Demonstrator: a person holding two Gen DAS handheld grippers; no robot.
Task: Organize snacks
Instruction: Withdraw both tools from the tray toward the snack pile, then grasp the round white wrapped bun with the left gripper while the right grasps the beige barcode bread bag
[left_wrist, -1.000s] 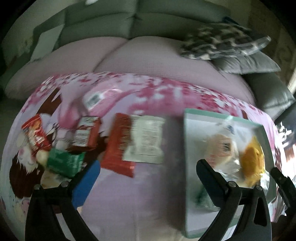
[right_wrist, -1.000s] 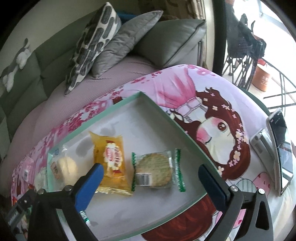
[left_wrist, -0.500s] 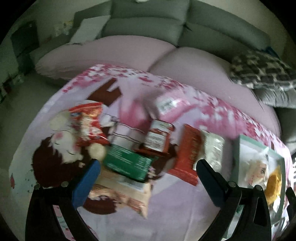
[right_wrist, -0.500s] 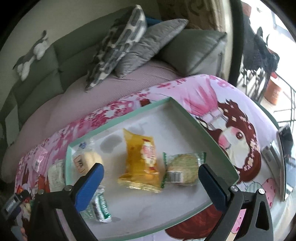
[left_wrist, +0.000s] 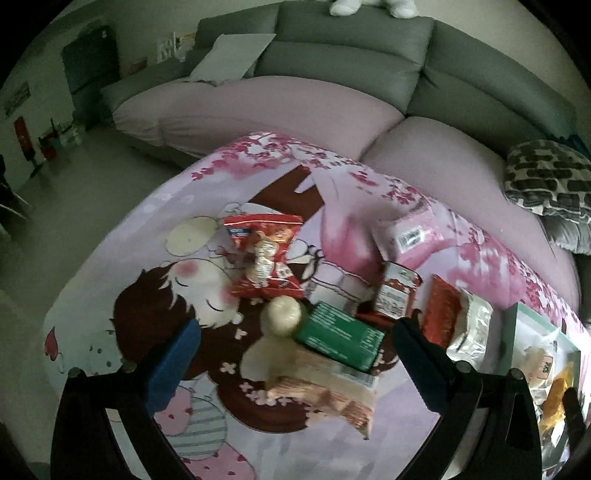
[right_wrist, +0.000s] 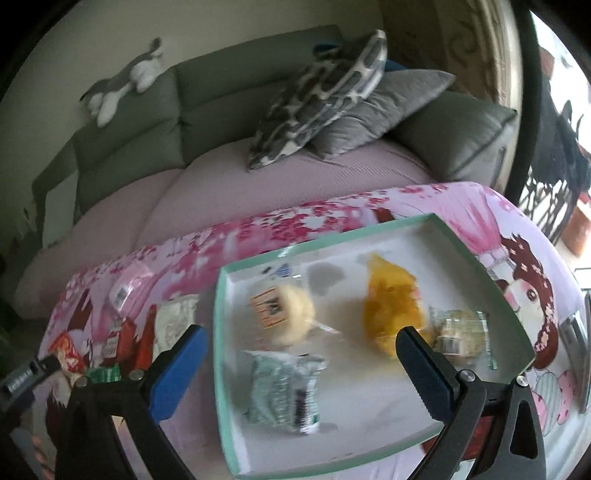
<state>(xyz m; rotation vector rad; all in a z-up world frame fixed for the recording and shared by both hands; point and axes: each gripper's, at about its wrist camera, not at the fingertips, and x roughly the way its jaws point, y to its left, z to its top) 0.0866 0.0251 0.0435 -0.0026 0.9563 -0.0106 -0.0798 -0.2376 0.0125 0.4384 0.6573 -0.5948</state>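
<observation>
In the left wrist view my left gripper (left_wrist: 295, 354) stands open above a pile of snacks on the pink printed cloth: a green box (left_wrist: 340, 338), a wafer pack (left_wrist: 332, 398), a round pale snack (left_wrist: 282, 316), a red bag (left_wrist: 264, 254) and a red-brown carton (left_wrist: 397, 295). In the right wrist view my right gripper (right_wrist: 299, 363) is open over the mint-rimmed white tray (right_wrist: 221, 332), which holds a green-white packet (right_wrist: 284, 391), a pale bun (right_wrist: 288, 314), a yellow packet (right_wrist: 391, 306) and a wrapped round biscuit (right_wrist: 458, 332).
A grey sofa (left_wrist: 351, 62) with a mauve seat cover runs behind the table, with patterned and grey cushions (right_wrist: 325, 96) at its right end. A pink packet (left_wrist: 413, 230) lies near the far table edge. Phones (right_wrist: 576, 332) lie right of the tray.
The left view has swung left from the tray to the snack pile. The right view has shifted left across the tray, bringing the green-white packet between its fingers.
</observation>
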